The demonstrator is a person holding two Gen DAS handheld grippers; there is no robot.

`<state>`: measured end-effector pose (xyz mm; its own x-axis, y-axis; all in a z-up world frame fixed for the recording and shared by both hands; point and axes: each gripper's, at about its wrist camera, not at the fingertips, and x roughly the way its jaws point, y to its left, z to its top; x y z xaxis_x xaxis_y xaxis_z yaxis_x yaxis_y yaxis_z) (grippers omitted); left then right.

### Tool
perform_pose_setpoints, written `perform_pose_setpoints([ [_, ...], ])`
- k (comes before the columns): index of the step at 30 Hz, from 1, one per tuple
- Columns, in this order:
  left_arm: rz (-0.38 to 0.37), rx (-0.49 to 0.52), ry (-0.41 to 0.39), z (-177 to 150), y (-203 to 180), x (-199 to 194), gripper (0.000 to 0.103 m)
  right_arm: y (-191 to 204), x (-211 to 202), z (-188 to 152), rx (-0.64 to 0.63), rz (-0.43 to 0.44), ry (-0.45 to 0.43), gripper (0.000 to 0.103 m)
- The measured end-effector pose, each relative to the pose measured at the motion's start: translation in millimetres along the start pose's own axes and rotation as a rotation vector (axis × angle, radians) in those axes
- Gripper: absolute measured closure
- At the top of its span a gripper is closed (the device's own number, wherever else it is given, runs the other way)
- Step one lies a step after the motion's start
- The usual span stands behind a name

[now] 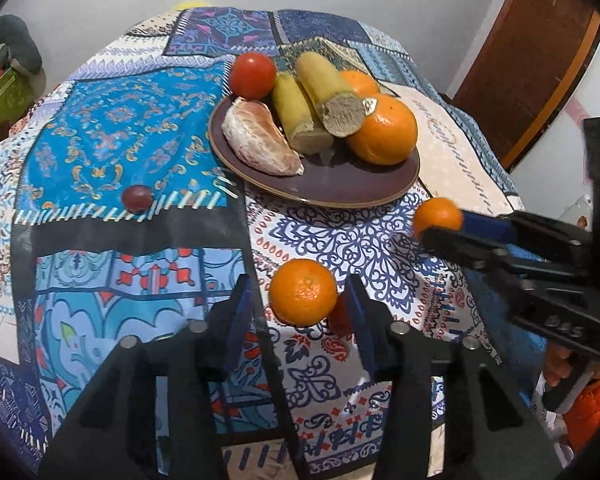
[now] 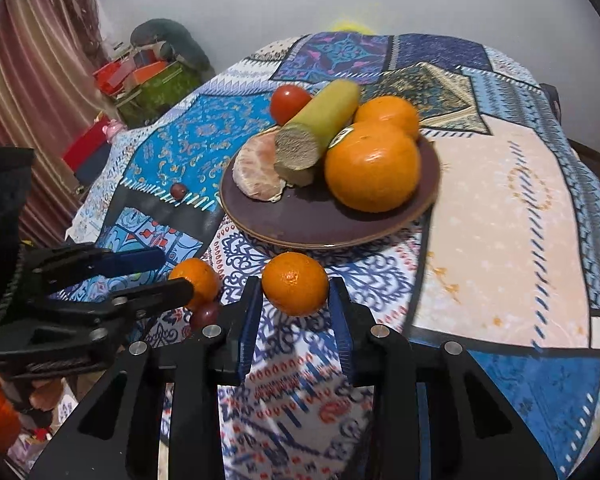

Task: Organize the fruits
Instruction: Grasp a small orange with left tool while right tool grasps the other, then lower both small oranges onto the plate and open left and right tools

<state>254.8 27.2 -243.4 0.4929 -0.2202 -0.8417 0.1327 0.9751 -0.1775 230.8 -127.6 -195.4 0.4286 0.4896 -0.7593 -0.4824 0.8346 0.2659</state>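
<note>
Left tongs [image 1: 298, 304] open, straddling a mandarin [image 1: 303, 292] in front of the plate [image 1: 340, 188], pads clear of it. Right tongs [image 2: 295, 300] hug a second mandarin [image 2: 295, 283] nearer the plate; can't tell if they grip. Likely light, soft-skinned, prone to roll: pinch gently across the middle. Plate holds oranges [image 1: 382, 130], bananas [image 1: 328, 88], tomato [image 1: 253, 75], peeled wedge [image 1: 260, 142].

Patchwork-print cloth [image 2: 500, 208] covers the surface, striped curtain [image 2: 28, 80] at the left, cluttered boxes [image 2: 148, 76] by the plain wall [image 2: 260, 4], wooden door [image 1: 532, 60].
</note>
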Motion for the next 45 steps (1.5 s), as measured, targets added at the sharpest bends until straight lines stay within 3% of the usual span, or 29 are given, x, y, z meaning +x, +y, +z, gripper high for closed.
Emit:
perform_pose_setpoints([
  [2, -0.004, -0.003, 0.01, -0.7, -0.5, 5.1, 0.065, -1.3, -4.7, -0.8, -0.004, -0.007, -0.006, 0.072],
  [10, 0.003, 0.003, 0.006, 2.1, -0.8, 3.6, 0.066, -6.0, -14.2, -0.4, 0.003, -0.008, -0.033, 0.072],
  [24, 0.0, 0.001, -0.105, 30.2, -2.5, -20.0, 0.066, -4.0, -12.4, 14.6, 0.001, -0.023, -0.073, 0.072],
  [45, 0.013, 0.008, -0.095, 58.8, -2.6, 16.8, 0.066, -14.4, 22.4, 28.4, 0.001, -0.013, -0.049, 0.072],
])
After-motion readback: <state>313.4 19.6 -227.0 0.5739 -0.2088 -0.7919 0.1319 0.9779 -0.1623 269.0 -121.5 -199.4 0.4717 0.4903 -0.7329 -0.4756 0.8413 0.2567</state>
